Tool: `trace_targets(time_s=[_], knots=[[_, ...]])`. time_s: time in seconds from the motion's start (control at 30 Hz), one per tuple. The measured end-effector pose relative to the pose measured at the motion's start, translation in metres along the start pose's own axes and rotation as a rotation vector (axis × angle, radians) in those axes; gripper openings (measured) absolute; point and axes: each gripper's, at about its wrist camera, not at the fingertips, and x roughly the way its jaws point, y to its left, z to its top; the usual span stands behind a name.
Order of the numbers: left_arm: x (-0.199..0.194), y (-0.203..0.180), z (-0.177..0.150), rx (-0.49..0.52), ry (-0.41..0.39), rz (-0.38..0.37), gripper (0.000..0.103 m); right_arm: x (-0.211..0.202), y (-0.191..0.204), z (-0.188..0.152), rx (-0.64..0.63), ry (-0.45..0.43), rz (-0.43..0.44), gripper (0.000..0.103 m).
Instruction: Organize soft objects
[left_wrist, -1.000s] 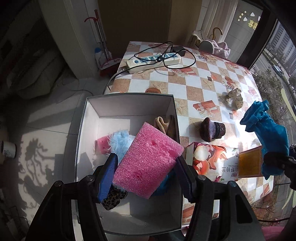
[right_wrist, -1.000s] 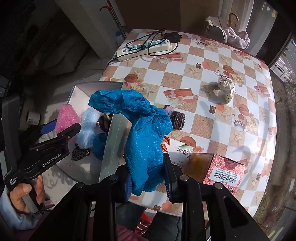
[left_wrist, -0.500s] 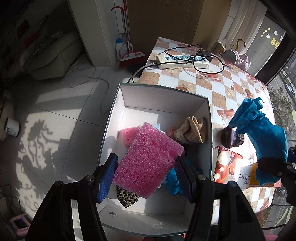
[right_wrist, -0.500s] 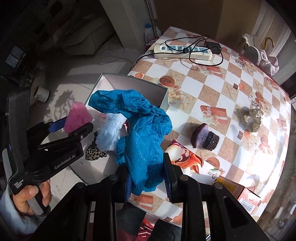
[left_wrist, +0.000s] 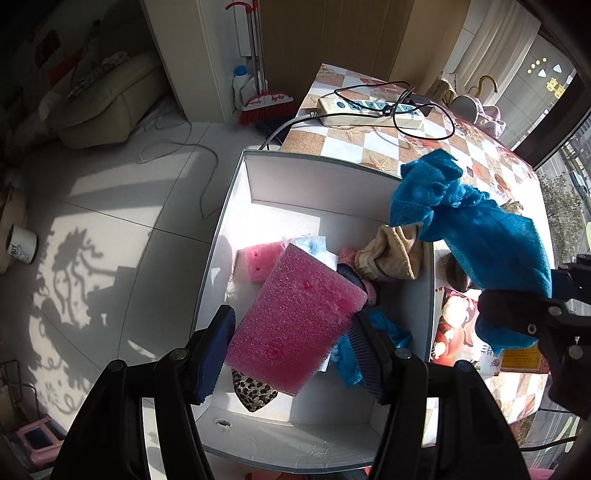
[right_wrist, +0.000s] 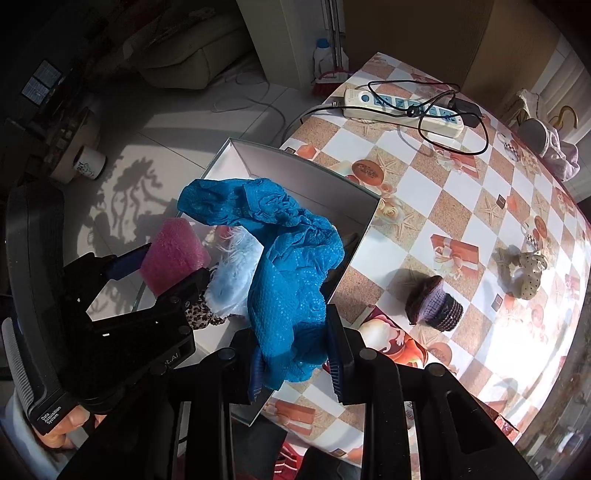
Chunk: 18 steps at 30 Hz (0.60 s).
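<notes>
On the floor at far left stood a mug, its print too small to read. The left gripper was clamped on a pink sponge, which hung over the white box, long axis tilted up toward the box's far right corner; the drop lay straight below. Its body read "Data Acquisition System". The right gripper was pinched on a blue cloth that draped over the box's right wall, slightly right of the opening, so it needed carrying leftward. The left looked nearer to release. A printed carton lay right, its lettering unclear.
</notes>
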Motion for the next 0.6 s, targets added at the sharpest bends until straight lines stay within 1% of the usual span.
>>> trace_targets(time_s=[0.6], knots=[[0.007,0.005,-0.003,-0.003,0.027,0.009,0.066,0.014,0.016,0.015,-0.042,0.02,-0.001,0.03]])
